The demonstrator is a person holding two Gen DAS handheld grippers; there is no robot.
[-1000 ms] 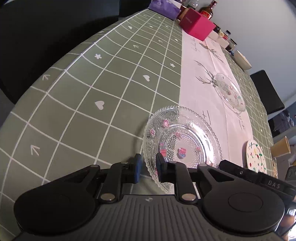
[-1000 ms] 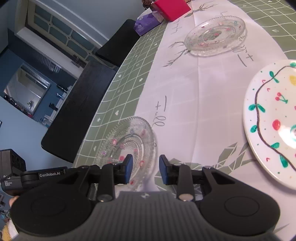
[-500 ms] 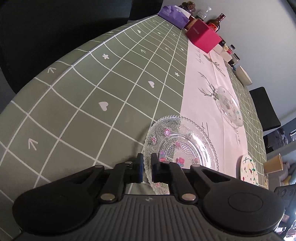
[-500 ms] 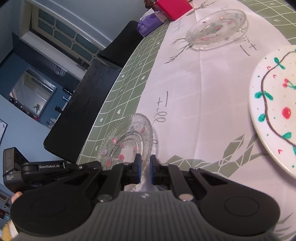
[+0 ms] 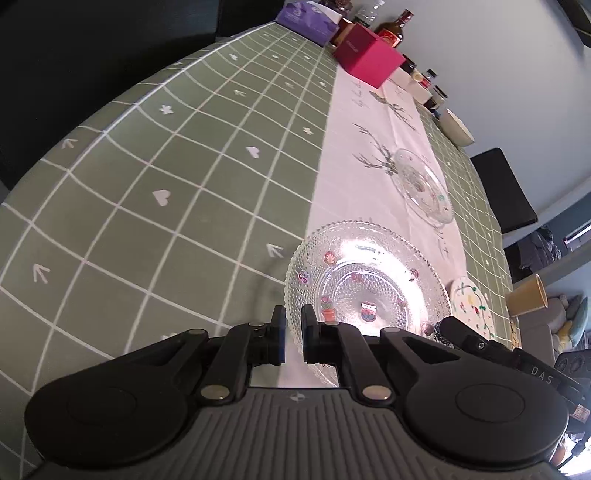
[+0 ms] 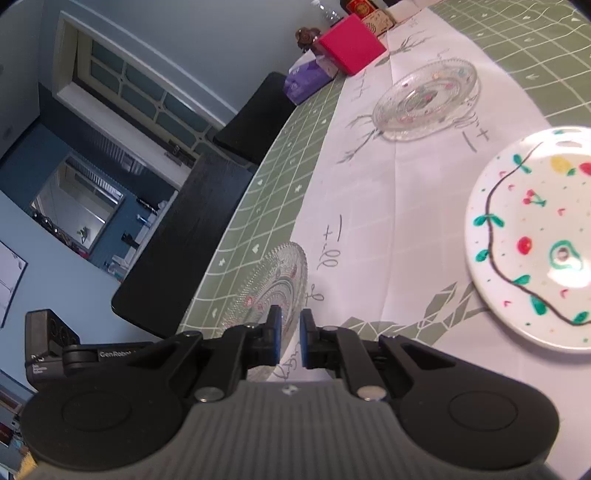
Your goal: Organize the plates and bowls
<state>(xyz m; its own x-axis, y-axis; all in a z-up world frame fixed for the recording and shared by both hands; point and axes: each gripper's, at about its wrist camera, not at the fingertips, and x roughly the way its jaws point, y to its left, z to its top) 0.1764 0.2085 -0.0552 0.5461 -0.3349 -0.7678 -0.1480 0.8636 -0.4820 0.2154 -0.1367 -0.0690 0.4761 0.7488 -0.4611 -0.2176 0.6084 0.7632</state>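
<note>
A clear glass plate (image 5: 369, 280) with small flower stickers is held off the table between both grippers. My left gripper (image 5: 293, 334) is shut on its near rim. My right gripper (image 6: 290, 339) is shut on the opposite rim of the same plate (image 6: 273, 284). A second clear glass plate (image 5: 421, 184) lies further along the white runner; it also shows in the right wrist view (image 6: 424, 99). A white plate painted with cherries and leaves (image 6: 535, 251) lies to the right; it shows small in the left wrist view (image 5: 472, 306).
A pink box (image 5: 369, 59), a purple tissue pack (image 5: 306, 18), bottles and jars stand at the far end. A cream bowl (image 5: 458, 127) sits beyond the far glass plate. A paper cup (image 5: 526, 301) stands by the table's right edge. Dark chairs (image 6: 177, 236) line the left side.
Both grippers closed on the glass plate's rims from slightly open. The plate has risen off the cloth and shifted toward the white runner.
</note>
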